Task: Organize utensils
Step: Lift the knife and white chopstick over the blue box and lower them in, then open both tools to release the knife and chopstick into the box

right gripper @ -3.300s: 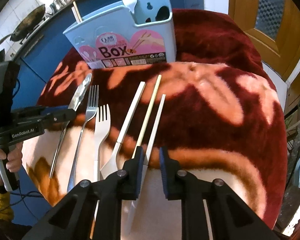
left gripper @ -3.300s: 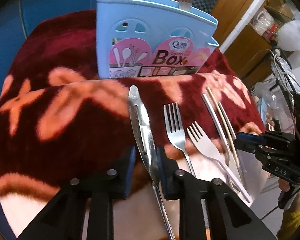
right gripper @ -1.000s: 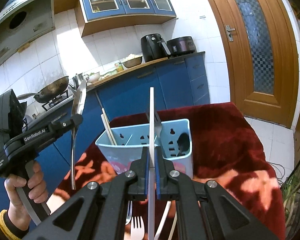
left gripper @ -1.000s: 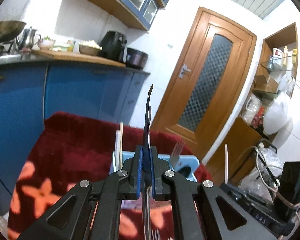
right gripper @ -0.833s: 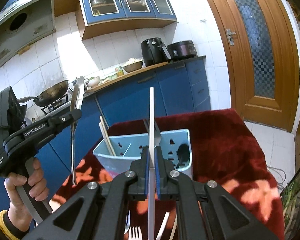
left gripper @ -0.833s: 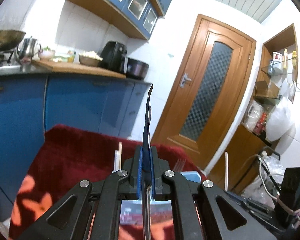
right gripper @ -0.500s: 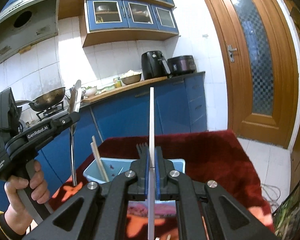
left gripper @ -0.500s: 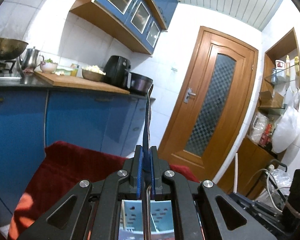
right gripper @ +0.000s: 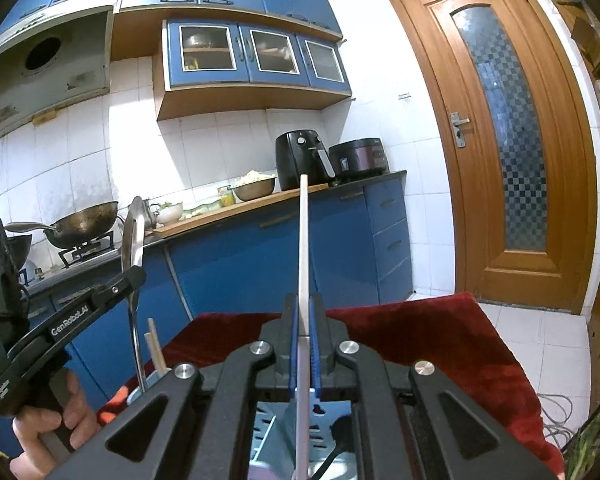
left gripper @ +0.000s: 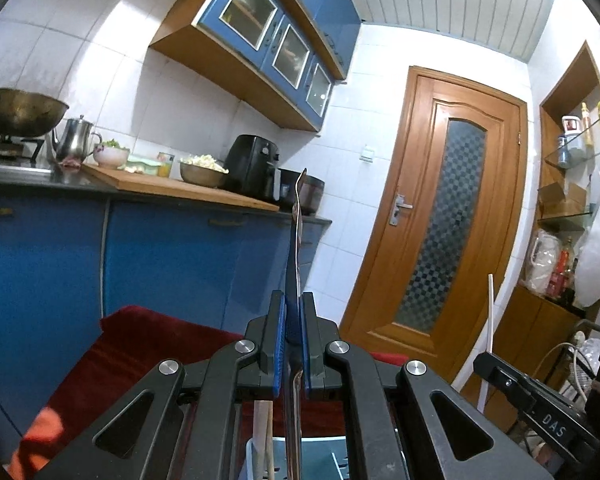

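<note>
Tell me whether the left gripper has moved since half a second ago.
Yes. The left gripper, shut on the knife, has tilted or risen: the blue utensil box sits lower in its view, and the kitchen counter has dropped too.

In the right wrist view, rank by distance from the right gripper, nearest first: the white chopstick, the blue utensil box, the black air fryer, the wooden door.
1. White chopstick: clamped in the right gripper.
2. Blue utensil box: just below.
3. Black air fryer: on the counter behind.
4. Wooden door: far right; too close to call against the fryer.
</note>
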`<state>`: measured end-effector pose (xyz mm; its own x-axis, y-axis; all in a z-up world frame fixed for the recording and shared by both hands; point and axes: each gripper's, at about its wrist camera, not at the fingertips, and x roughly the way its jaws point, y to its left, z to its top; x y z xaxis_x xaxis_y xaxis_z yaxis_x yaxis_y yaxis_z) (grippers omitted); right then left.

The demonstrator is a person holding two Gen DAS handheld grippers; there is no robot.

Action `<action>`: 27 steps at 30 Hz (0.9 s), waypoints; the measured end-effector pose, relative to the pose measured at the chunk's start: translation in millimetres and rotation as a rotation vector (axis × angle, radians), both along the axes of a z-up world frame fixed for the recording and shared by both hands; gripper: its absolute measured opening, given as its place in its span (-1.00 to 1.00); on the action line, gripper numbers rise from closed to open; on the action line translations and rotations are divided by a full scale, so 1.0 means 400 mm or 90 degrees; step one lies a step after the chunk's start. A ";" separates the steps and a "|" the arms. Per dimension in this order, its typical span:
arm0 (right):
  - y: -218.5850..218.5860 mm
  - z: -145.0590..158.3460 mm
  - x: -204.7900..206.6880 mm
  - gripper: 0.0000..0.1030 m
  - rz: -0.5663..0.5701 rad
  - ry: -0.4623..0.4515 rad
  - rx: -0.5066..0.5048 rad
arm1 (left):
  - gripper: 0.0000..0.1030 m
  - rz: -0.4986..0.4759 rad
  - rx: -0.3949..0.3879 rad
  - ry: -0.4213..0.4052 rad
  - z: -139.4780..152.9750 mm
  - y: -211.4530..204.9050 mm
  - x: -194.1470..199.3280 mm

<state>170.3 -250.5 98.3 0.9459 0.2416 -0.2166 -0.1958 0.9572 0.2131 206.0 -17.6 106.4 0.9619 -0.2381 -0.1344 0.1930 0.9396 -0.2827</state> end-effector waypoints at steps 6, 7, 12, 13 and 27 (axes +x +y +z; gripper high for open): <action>0.011 -0.026 0.013 -0.87 0.000 -0.006 -0.024 | -0.87 0.008 -0.001 -0.017 -0.037 -0.009 0.002; 0.011 -0.026 0.013 -0.87 0.000 -0.006 -0.024 | -0.87 0.007 0.001 -0.017 -0.041 -0.011 0.002; 0.026 -0.044 0.024 -0.87 0.007 0.010 -0.045 | -0.87 0.010 0.010 -0.013 -0.059 -0.017 0.002; 0.030 -0.046 0.025 -0.87 0.007 0.013 -0.051 | -0.87 0.010 0.013 -0.012 -0.064 -0.018 0.002; 0.048 -0.068 0.024 -0.56 0.019 0.032 -0.074 | -0.46 0.009 0.050 -0.015 -0.078 -0.050 -0.003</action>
<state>180.0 -231.3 71.1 0.9262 0.2395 -0.2913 -0.2159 0.9701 0.1112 204.7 -37.8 75.0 0.9682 -0.2141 -0.1297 0.1854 0.9614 -0.2032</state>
